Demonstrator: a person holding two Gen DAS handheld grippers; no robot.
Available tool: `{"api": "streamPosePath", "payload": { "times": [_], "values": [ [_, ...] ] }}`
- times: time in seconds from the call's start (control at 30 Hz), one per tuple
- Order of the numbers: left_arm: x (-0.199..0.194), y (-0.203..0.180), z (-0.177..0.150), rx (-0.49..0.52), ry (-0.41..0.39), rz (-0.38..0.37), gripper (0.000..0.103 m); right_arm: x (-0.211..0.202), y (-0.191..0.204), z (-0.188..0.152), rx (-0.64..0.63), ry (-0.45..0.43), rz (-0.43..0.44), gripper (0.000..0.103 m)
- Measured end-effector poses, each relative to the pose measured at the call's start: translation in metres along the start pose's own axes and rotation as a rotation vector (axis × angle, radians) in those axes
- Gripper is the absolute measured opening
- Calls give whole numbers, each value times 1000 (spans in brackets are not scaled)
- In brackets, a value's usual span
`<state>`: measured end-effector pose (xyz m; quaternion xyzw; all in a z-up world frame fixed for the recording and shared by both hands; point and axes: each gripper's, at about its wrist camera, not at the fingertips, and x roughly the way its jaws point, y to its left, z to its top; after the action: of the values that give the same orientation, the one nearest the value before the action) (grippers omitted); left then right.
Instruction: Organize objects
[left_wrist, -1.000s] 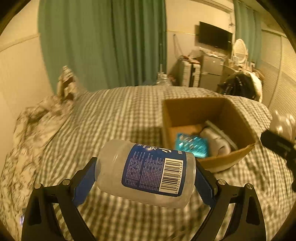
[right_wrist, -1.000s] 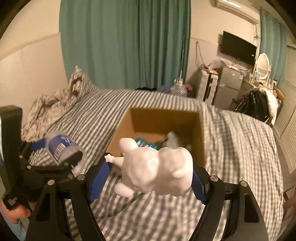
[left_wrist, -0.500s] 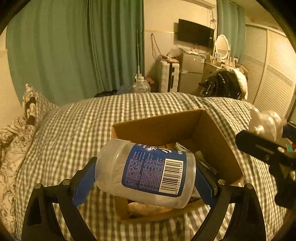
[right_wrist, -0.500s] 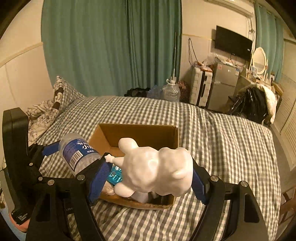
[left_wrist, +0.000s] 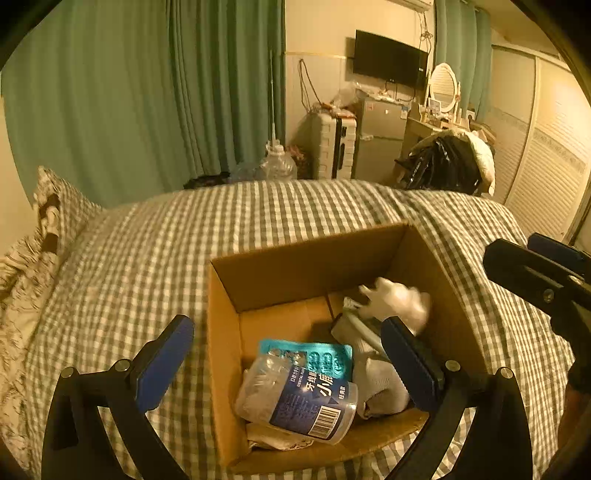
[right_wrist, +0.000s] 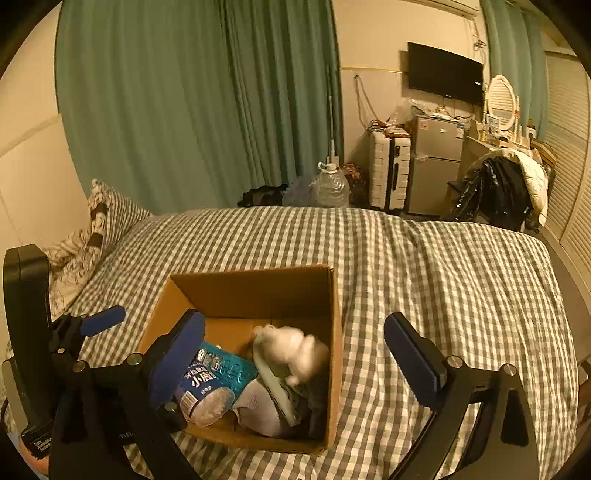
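Observation:
An open cardboard box (left_wrist: 295, 269) (right_wrist: 255, 291) sits on the checked bed. A clear jar with a blue label (left_wrist: 299, 402) (right_wrist: 203, 391) lies in its near part, on a teal packet (left_wrist: 314, 358) (right_wrist: 229, 369). A white plush toy (left_wrist: 395, 301) (right_wrist: 295, 350), blurred, is in the box's right side over grey items. My left gripper (left_wrist: 291, 358) is open and empty above the box's near edge. My right gripper (right_wrist: 295, 358) is open and empty above the box.
The checked bedspread (right_wrist: 443, 280) stretches around the box. Pillows (left_wrist: 44, 229) lie at the left. Beyond the bed stand green curtains, a water jug (right_wrist: 330, 184), a suitcase (right_wrist: 388, 173), a small fridge and a chair with clothes (right_wrist: 506, 188).
Both grippers have opened. The jar has dropped from the left gripper into the box, and the plush toy has dropped from the right gripper into the box.

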<state>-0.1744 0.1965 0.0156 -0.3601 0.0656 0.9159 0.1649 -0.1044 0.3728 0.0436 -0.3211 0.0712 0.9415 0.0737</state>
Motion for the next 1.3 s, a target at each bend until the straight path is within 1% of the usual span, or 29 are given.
{"api": "streamPosePath", "payload": {
  "times": [0.07, 0.2, 0.37, 0.43, 0.47, 0.53, 0.6, 0.73, 0.87, 0.93, 1.0, 1.1, 1.2, 1.3],
  "values": [
    [-13, 0, 2, 8, -19, 2, 103, -15, -1, 3, 11, -21, -1, 101],
    [-54, -1, 10, 18, -76, 12, 103, -53, 5, 13, 3, -67, -5, 101],
    [-113, 2, 17, 20, -166, 17, 103, -117, 23, 21, -24, -163, -15, 102],
    [-143, 4, 17, 24, -211, 29, 103, -146, 34, 23, -47, -188, -29, 103],
    [-151, 5, 18, 27, -223, 33, 103, -157, 38, 25, -59, -193, -41, 103],
    [-175, 8, 17, 32, -261, 46, 103, -186, 47, 24, -75, -234, -53, 103],
    [-196, 11, 14, 34, -298, 56, 103, -206, 51, 23, -74, -261, -44, 103],
    [-224, 17, 5, 27, -356, 70, 103, -232, 55, 13, -84, -287, -44, 103],
    [-231, 21, -7, 9, -380, 69, 103, -235, 61, -6, -99, -288, -63, 103],
    [-226, 22, -16, 1, -371, 71, 103, -232, 64, -19, -109, -305, -68, 103],
    [-218, 24, -26, -11, -366, 80, 103, -222, 66, -31, -112, -298, -63, 103],
    [-199, 27, -45, -37, -347, 76, 103, -197, 64, -52, -109, -278, -63, 103],
    [-178, 28, -63, -55, -314, 79, 103, -162, 58, -71, -88, -234, -48, 103],
    [-162, 25, -80, -45, -285, 98, 103, -129, 57, -86, -119, -183, -69, 103]
  ]
}}
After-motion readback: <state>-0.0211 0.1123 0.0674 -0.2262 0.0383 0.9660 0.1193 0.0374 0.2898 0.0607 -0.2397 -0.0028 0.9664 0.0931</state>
